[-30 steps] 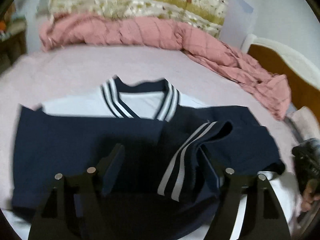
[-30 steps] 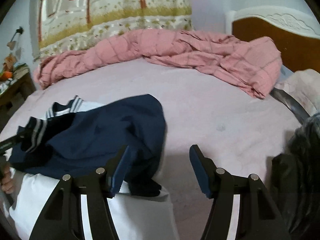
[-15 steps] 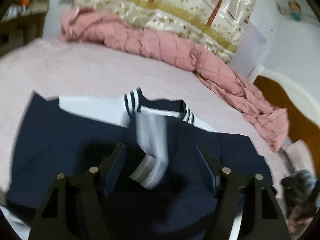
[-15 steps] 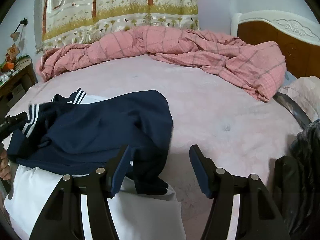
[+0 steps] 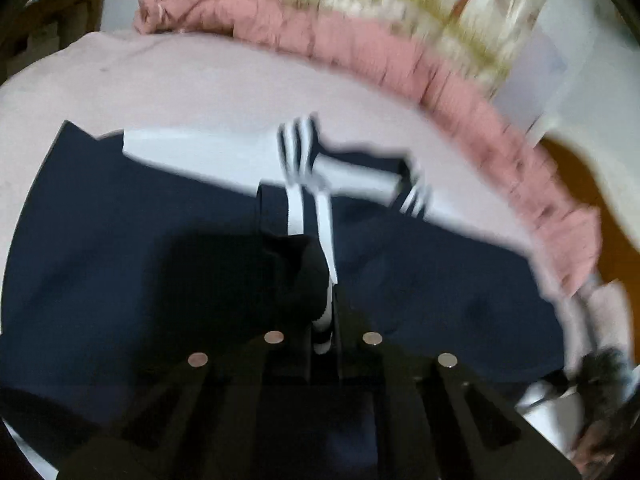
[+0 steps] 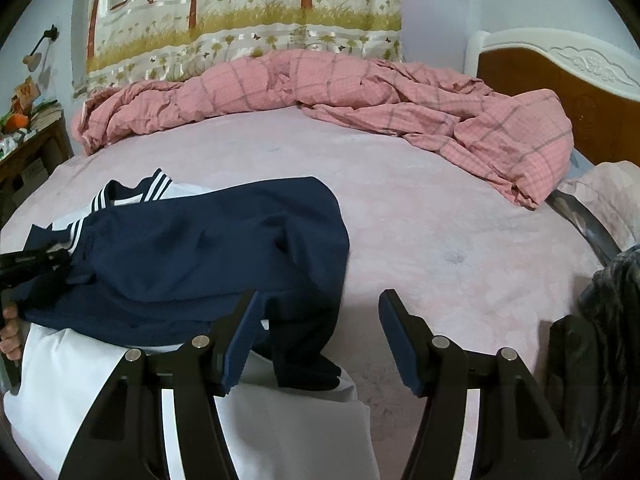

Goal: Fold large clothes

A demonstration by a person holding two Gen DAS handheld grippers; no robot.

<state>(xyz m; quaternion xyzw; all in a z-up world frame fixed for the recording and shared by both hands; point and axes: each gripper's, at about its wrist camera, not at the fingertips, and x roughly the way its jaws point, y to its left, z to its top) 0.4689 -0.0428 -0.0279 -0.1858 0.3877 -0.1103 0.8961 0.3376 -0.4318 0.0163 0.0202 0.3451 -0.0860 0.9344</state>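
Jacket [image 6: 192,248], navy and white, lies half-folded on the pink bed [image 6: 420,220]; your left gripper [image 5: 326,320] has just closed its jaws on the striped cuff [image 5: 324,240], so the sleeve can be carried across. Your right gripper [image 6: 316,336] hangs wide and empty beside the jacket's near edge, probably waiting to steady it.

My left black matte plastic gripper [image 5: 326,320] shows angular triangular cut-outs and four round silver screw heads. My right black plastic gripper [image 6: 318,340] carries flat navy-blue finger pads [image 6: 240,340] and matching silver screws.
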